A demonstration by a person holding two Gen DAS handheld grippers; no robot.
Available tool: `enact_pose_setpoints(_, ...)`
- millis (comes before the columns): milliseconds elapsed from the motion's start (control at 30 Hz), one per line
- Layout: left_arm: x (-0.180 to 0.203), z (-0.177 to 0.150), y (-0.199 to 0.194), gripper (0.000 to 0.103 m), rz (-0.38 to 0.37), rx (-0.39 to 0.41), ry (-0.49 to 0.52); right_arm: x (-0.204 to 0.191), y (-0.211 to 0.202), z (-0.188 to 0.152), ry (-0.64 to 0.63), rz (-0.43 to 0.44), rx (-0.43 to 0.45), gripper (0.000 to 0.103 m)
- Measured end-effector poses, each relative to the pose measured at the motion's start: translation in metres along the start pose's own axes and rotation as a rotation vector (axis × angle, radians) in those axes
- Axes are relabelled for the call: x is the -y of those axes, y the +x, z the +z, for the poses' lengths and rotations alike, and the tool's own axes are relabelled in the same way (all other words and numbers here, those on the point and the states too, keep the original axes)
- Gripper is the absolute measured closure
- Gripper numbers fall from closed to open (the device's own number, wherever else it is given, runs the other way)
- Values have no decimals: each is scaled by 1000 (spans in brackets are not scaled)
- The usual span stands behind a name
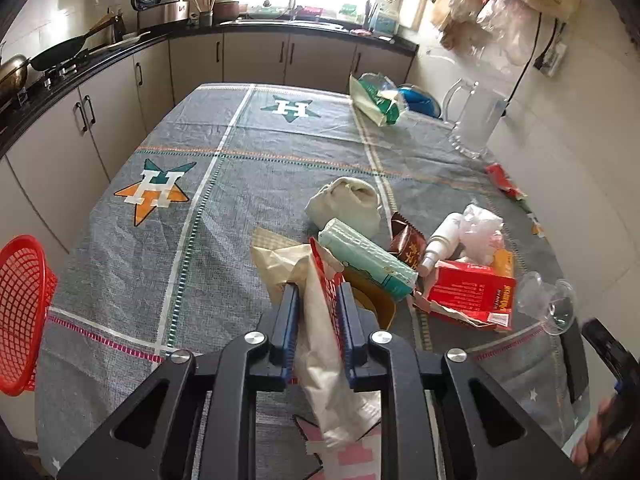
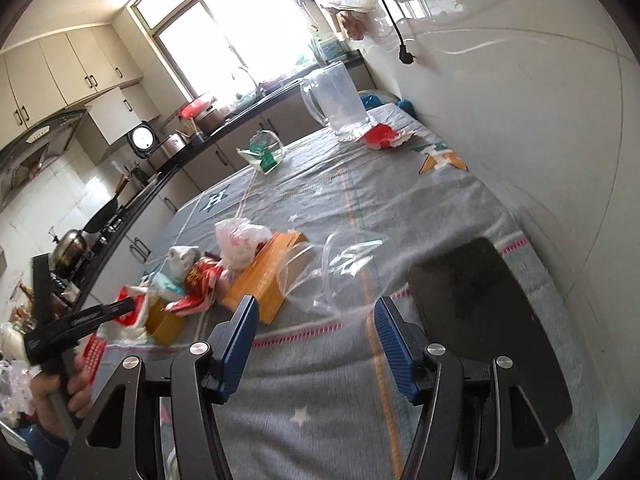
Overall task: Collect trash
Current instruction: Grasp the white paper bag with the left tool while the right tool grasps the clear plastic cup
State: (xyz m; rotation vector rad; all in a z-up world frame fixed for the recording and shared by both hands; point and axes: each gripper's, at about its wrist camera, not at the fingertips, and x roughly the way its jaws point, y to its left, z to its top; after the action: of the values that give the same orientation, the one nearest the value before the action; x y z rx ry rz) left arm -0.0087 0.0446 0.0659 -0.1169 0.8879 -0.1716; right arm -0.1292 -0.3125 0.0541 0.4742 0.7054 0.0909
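The left tool [image 1: 318,300] is clamped on a cream-and-red wrapper [image 1: 324,344], both blue pads pressing its sides; the wrapper's lower end hangs toward the camera and its printing is too creased to read. In the right wrist view this tool is blurred, and only part of the hand holding it shows at the frame edge.

The right tool [image 2: 316,328] stands wide apart, gripping nothing, with bare grey cloth between its pads. Just ahead of it lies a clear plastic cup [image 2: 340,268], hard to make out against the cloth, touching an orange box [image 2: 266,280].

Just beyond the left tool sits the trash pile: a pale green roll [image 1: 368,258], a red carton [image 1: 472,294], a white bottle [image 1: 440,242] and a crumpled white bag [image 1: 480,228]. Far off to that tool's left, a red basket [image 1: 22,312] is cut off by the worktop [image 1: 200,200] edge.
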Motion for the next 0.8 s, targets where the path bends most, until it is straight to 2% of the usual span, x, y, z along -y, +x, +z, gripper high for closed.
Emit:
enact_pose_setpoints(33, -1, -1, -1, 87, -8, 4, -2, -2, 5, 3, -7, -2, -2, 41)
enact_pose_setpoints(100, -6, -3, -4, 87, -24, 13, -6, -4, 12, 6, -12, -10, -4, 51)
enact_pose_setpoints(167, -8, -6, -4, 87, -23, 17, -3, -4, 24, 8, -18, -21, -27, 65)
enact_pose_setpoints(200, -9, -7, -5, 87, -26, 18, -2, -4, 28, 8, -18, -28, -37, 76)
enact_pose_setpoints(300, -14, -13, -9, 88, -42, 41, 3, -5, 37, 5, -15, -24, -62, 95)
enact_pose_setpoints(500, -25, -26, -21, 88, -67, 82, 4, -13, 28, -1, -30, -4, -27, 97)
enact_pose_setpoints(800, -35, -42, -47, 88, -83, 133, -1, -46, 11, -11, -67, 93, -1, 97)
